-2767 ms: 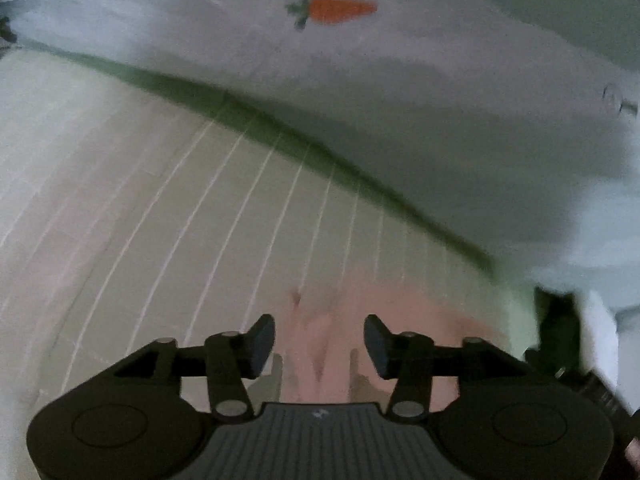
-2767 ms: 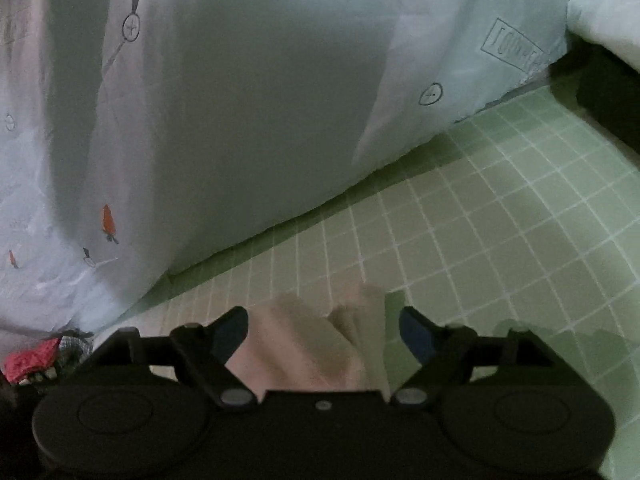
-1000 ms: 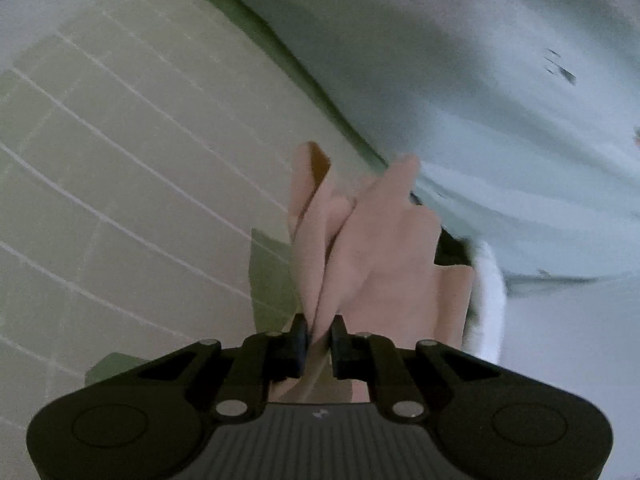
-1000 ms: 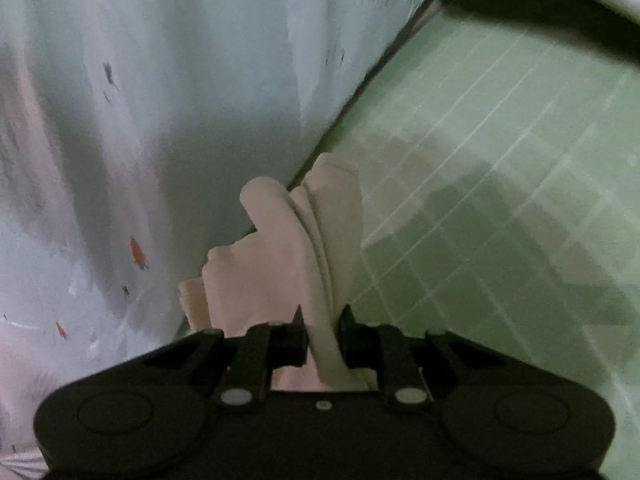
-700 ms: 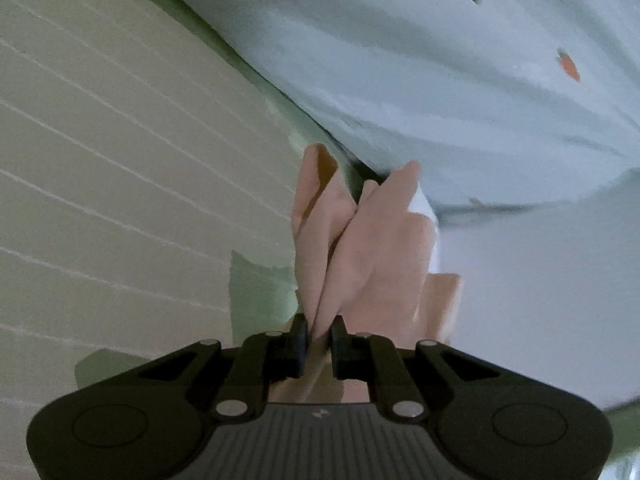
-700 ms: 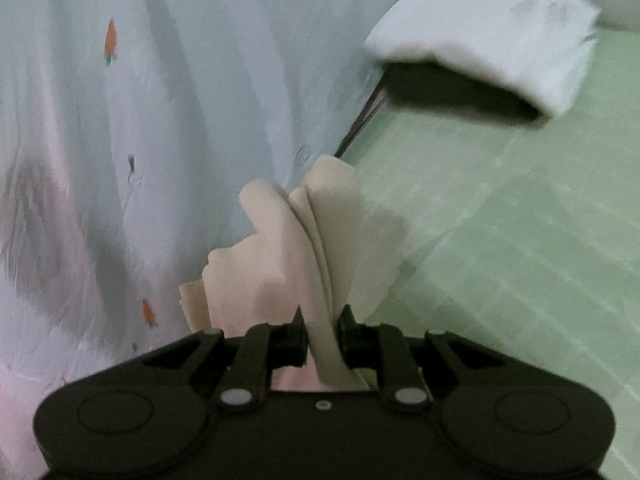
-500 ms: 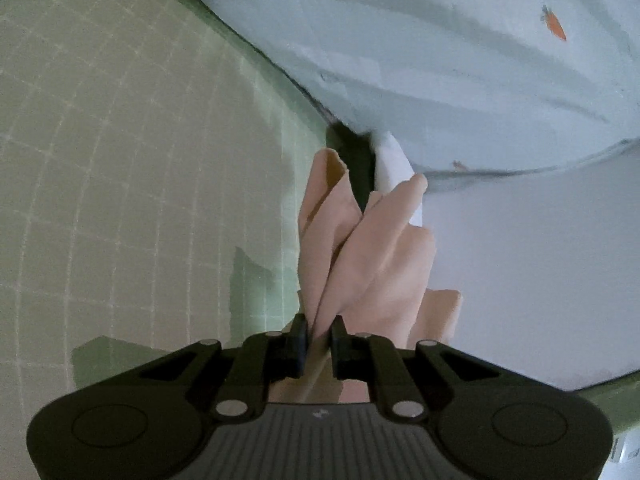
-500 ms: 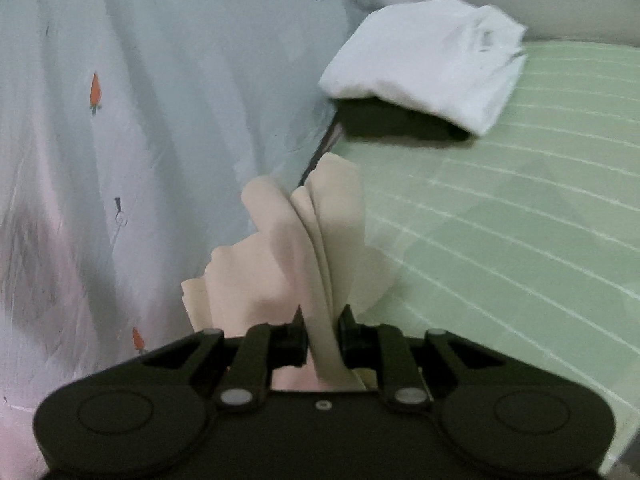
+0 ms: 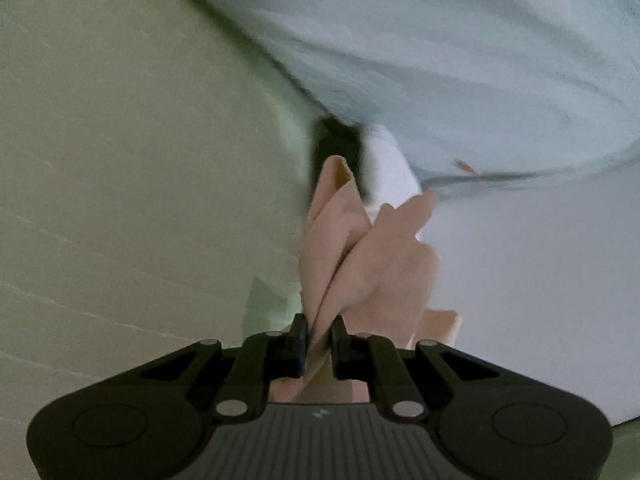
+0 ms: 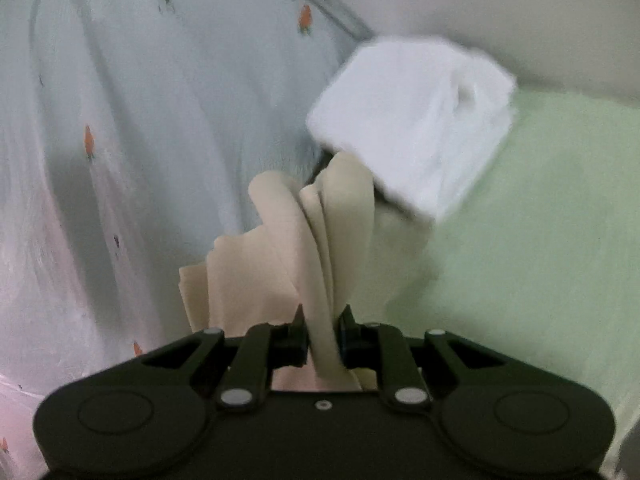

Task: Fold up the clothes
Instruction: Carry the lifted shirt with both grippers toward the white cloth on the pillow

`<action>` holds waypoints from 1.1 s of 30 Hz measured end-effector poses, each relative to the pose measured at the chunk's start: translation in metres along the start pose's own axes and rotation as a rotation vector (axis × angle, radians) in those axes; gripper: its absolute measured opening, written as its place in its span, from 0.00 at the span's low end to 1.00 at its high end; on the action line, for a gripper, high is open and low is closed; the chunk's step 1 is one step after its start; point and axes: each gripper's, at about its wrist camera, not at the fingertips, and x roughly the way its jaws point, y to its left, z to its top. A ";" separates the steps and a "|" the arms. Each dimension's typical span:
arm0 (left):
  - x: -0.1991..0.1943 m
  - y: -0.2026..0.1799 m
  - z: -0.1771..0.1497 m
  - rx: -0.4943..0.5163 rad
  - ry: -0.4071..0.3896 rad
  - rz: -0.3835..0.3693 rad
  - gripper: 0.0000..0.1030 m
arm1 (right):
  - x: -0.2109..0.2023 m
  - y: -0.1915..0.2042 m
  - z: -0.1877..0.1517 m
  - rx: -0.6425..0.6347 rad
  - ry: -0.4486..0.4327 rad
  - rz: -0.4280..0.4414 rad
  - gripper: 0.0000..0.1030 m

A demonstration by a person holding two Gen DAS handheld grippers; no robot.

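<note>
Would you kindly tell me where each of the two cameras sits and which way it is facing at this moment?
Left wrist: sits behind the left gripper, looking along its fingers at the beige garment they clamp, the green grid sheet to the left and the carrot-print quilt above.
Right wrist: sits behind the right gripper, looking along its fingers at the beige garment, with the carrot-print quilt to the left and a folded white cloth ahead.
Shared: garment, quilt and green sheet; only the grippers show.
</note>
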 end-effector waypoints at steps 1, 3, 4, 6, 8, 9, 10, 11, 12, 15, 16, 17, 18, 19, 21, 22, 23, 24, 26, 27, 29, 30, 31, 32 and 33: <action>0.012 -0.011 -0.001 0.022 -0.002 -0.001 0.12 | 0.000 -0.007 0.016 -0.028 -0.011 0.009 0.14; 0.042 -0.033 -0.002 0.036 -0.005 -0.009 0.12 | 0.002 -0.021 0.049 -0.055 -0.034 0.021 0.14; 0.057 -0.045 -0.001 0.038 -0.009 -0.014 0.12 | 0.004 -0.027 0.067 -0.071 -0.045 0.021 0.14; 0.081 -0.070 0.002 0.051 -0.021 -0.029 0.12 | 0.006 -0.030 0.097 -0.118 -0.063 0.017 0.14; 0.096 -0.092 0.007 0.075 -0.040 -0.053 0.12 | 0.011 -0.030 0.129 -0.175 -0.078 0.017 0.14; 0.104 -0.104 0.009 0.087 -0.050 -0.065 0.12 | 0.015 -0.029 0.146 -0.201 -0.089 0.021 0.14; 0.111 -0.115 0.012 0.099 -0.059 -0.077 0.12 | 0.020 -0.028 0.162 -0.228 -0.101 0.027 0.14; 0.122 -0.125 0.019 0.110 -0.070 -0.086 0.12 | 0.025 -0.027 0.179 -0.254 -0.112 0.033 0.14; 0.130 -0.134 0.026 0.123 -0.080 -0.093 0.12 | 0.033 -0.025 0.195 -0.278 -0.127 0.039 0.14; 0.155 -0.158 0.048 0.158 -0.104 -0.095 0.12 | 0.060 -0.015 0.234 -0.340 -0.166 0.043 0.14; 0.169 -0.164 0.057 0.165 -0.112 -0.088 0.12 | 0.070 -0.012 0.245 -0.359 -0.178 0.041 0.14; 0.183 -0.167 0.067 0.182 -0.126 -0.057 0.13 | 0.084 -0.009 0.253 -0.396 -0.182 0.023 0.15; 0.196 -0.169 0.077 0.202 -0.140 -0.023 0.17 | 0.100 -0.007 0.260 -0.437 -0.186 0.002 0.18; 0.210 -0.171 0.083 0.221 -0.149 0.042 0.17 | 0.118 -0.006 0.264 -0.478 -0.175 -0.045 0.20; 0.238 -0.167 0.101 0.232 -0.131 0.210 0.17 | 0.156 -0.007 0.266 -0.549 -0.142 -0.210 0.44; 0.244 -0.163 0.107 0.232 -0.119 0.243 0.17 | 0.167 -0.007 0.263 -0.591 -0.137 -0.266 0.44; 0.246 -0.158 0.110 0.237 -0.117 0.250 0.21 | 0.169 -0.007 0.257 -0.612 -0.155 -0.280 0.45; 0.243 -0.153 0.111 0.246 -0.124 0.249 0.22 | 0.169 -0.007 0.251 -0.627 -0.177 -0.287 0.50; 0.240 -0.146 0.113 0.265 -0.138 0.261 0.28 | 0.169 -0.009 0.238 -0.630 -0.208 -0.292 0.53; 0.238 -0.143 0.113 0.266 -0.140 0.275 0.31 | 0.170 -0.014 0.229 -0.612 -0.197 -0.286 0.53; 0.232 -0.133 0.107 0.261 -0.135 0.294 0.32 | 0.179 -0.027 0.219 -0.578 -0.131 -0.302 0.53; 0.228 -0.128 0.102 0.258 -0.126 0.298 0.32 | 0.185 -0.034 0.213 -0.570 -0.109 -0.315 0.55; 0.224 -0.123 0.097 0.255 -0.118 0.302 0.33 | 0.190 -0.041 0.208 -0.563 -0.089 -0.329 0.56; 0.222 -0.121 0.094 0.261 -0.113 0.307 0.33 | 0.195 -0.049 0.202 -0.556 -0.069 -0.343 0.56; 0.220 -0.121 0.092 0.278 -0.109 0.318 0.36 | 0.195 -0.051 0.201 -0.543 -0.068 -0.346 0.57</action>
